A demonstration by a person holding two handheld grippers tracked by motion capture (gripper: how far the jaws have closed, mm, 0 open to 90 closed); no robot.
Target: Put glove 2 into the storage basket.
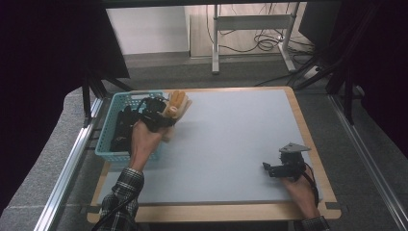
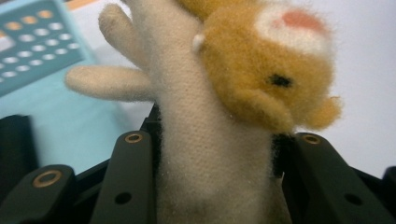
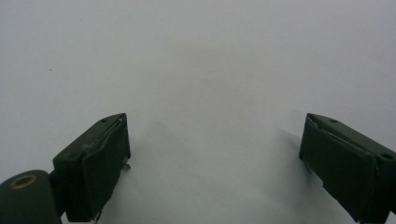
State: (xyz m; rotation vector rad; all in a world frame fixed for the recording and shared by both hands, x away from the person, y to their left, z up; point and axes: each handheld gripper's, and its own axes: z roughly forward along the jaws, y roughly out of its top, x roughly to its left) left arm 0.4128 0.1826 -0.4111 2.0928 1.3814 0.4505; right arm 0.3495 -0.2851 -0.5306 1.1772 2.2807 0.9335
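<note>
We hold a plush toy (image 2: 219, 116) in the left tongs (image 2: 215, 158), near the centre of the left gripper view: the two black jaws press on its cream, felt-like body from both sides, with the tan head and its white-and-pink patch hanging over toward the upper right of that frame. In the high view the toy (image 1: 176, 105) sits at the upper left of the tabletop (image 1: 231, 144), just beside the right rim of the teal plastic basket (image 1: 115, 98), with the left tongs (image 1: 161, 117) gripping it from below.

We judge the toy to be light and soft. The body gives under the jaws, so the grip sinks in and the fuzzy cloth should not slip easily. Nothing about it looks fragile. Being floppy, the head and the thin arms will likely droop and swing when we carry it, so the middle of the body, where we have it now, seems the best place to hold; a hold on an arm or an ear would let the rest dangle and perhaps catch on the basket wall.

The right tongs (image 3: 215, 158) stand wide apart over bare tabletop, with nothing between them; in the high view they (image 1: 269, 168) rest at the lower right.
</note>
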